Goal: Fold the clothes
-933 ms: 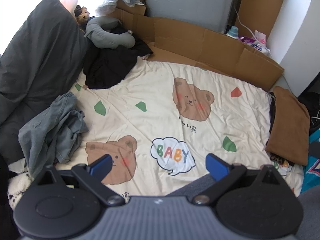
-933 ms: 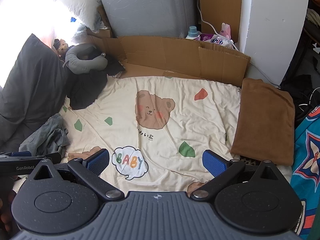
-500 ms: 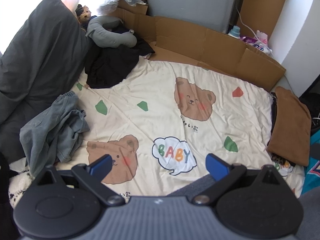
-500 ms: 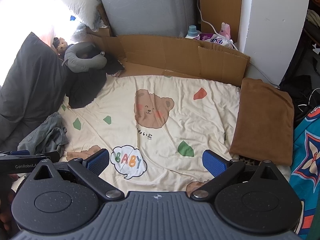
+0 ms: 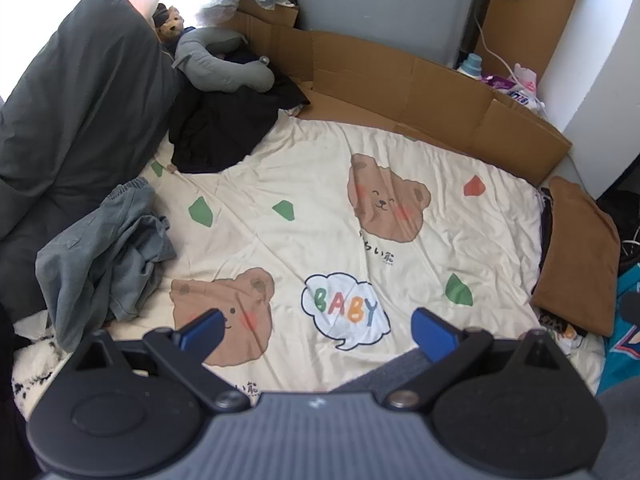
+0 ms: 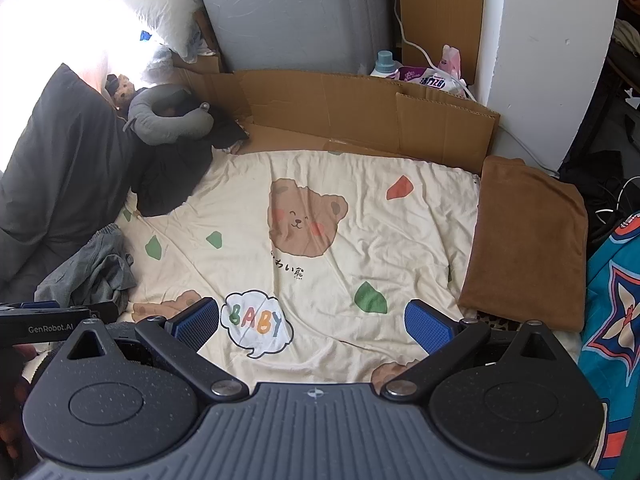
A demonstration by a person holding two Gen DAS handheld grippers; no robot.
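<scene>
Both claws hang spread wide over the bed with nothing between their blue pads: the left gripper [image 5: 316, 330] and the right gripper [image 6: 312, 322] each hover above the near edge of the cream bedsheet printed with brown bears and a "BABY" speech bubble [image 5: 360, 216].

Ahead and to the left of the left claw lies the crumpled grey-blue garment [image 5: 104, 256], loose and unfolded on the sheet; from the right claw it sits far off to the left [image 6: 94, 270], just beyond the other gripper's black body. Farther ahead on that same side is a heap of black clothing [image 5: 224, 128], with a grey U-shaped neck pillow [image 5: 216, 68] resting on top of it and a small brown teddy bear [image 5: 170, 26] behind. A large dark grey pillow [image 5: 76, 112] leans along the left edge.

To the right of both claws, a folded brown cloth [image 6: 528, 240] lies flat at the sheet's edge.

Straight ahead, flattened brown cardboard [image 6: 360, 112] stands like a low wall along the far side of the bed. Behind it are a white bottle with a blue-green cap [image 6: 385, 66] and a soft plastic pack [image 6: 430, 78].
</scene>
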